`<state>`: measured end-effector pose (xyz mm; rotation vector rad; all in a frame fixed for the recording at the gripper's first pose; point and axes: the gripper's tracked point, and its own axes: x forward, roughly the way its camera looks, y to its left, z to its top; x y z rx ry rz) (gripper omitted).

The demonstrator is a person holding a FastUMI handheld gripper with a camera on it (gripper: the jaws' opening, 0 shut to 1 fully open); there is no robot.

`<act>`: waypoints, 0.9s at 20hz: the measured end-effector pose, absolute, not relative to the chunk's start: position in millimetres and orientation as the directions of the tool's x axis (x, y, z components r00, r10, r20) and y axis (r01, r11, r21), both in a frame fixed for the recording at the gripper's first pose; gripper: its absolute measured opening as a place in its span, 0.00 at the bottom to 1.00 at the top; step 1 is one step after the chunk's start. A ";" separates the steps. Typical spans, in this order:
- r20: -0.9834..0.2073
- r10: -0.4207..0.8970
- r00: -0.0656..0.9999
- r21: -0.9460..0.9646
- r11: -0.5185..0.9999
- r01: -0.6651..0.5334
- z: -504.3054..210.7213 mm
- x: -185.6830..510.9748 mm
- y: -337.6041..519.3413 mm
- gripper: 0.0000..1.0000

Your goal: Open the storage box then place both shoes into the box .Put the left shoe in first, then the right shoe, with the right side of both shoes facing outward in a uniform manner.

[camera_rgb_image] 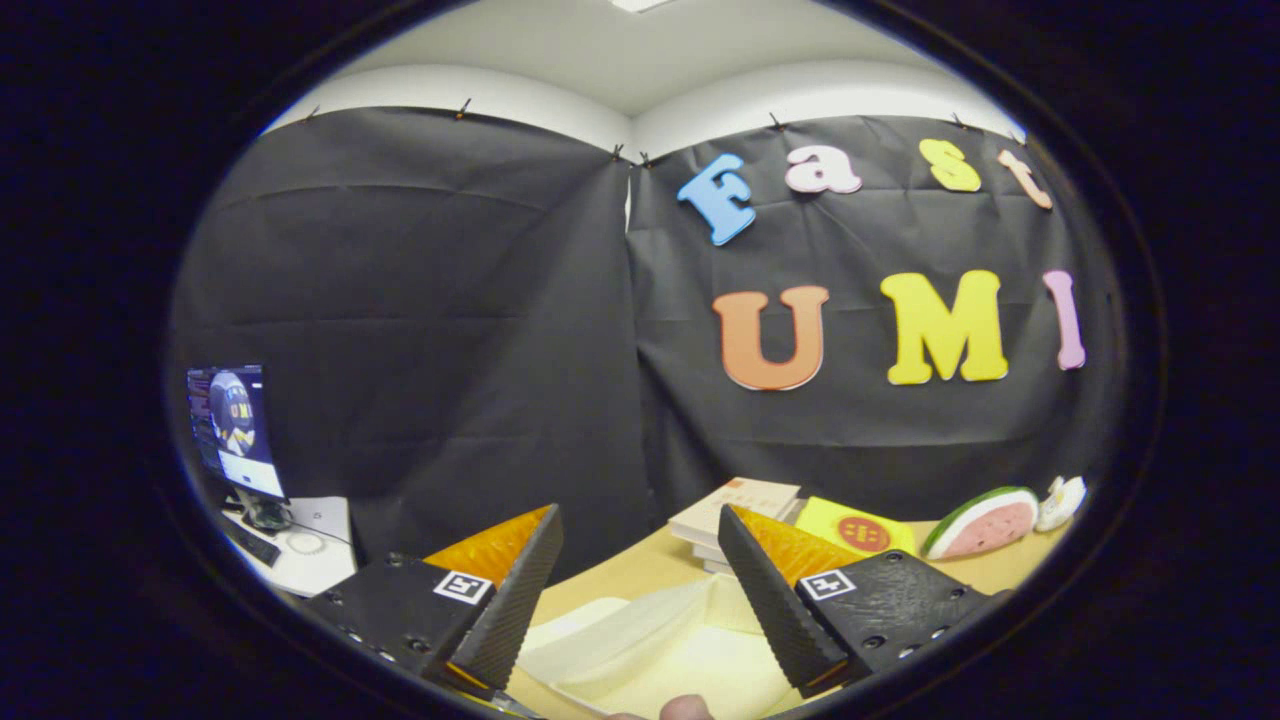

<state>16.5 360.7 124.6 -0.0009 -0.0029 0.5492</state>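
My gripper (pixel 640 525) is held up over the table, open, with a wide gap and nothing between its fingers. Below and between the fingers lies a pale, translucent white box (pixel 650 645) on the wooden table (pixel 630 570); I cannot tell whether its lid is up or down. A fingertip of a person (pixel 686 708) shows at the near edge of the box.
Beyond the right finger lie a stack of books (pixel 735 505), a yellow card with a red disc (pixel 858 528), a watermelon-slice toy (pixel 982 522) and a small white figure (pixel 1060 500). A monitor (pixel 232 430) with a keyboard stands on a white desk to the left.
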 end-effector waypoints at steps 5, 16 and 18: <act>-0.010 0.406 0.914 -0.027 0.914 -0.406 113.9 9.4 235.1 0.95; -0.156 0.100 0.983 -0.030 0.994 -0.106 14.0 7.1 4.0 0.96; -0.214 0.066 0.975 -0.023 0.997 -0.072 -11.6 12.1 -18.2 0.96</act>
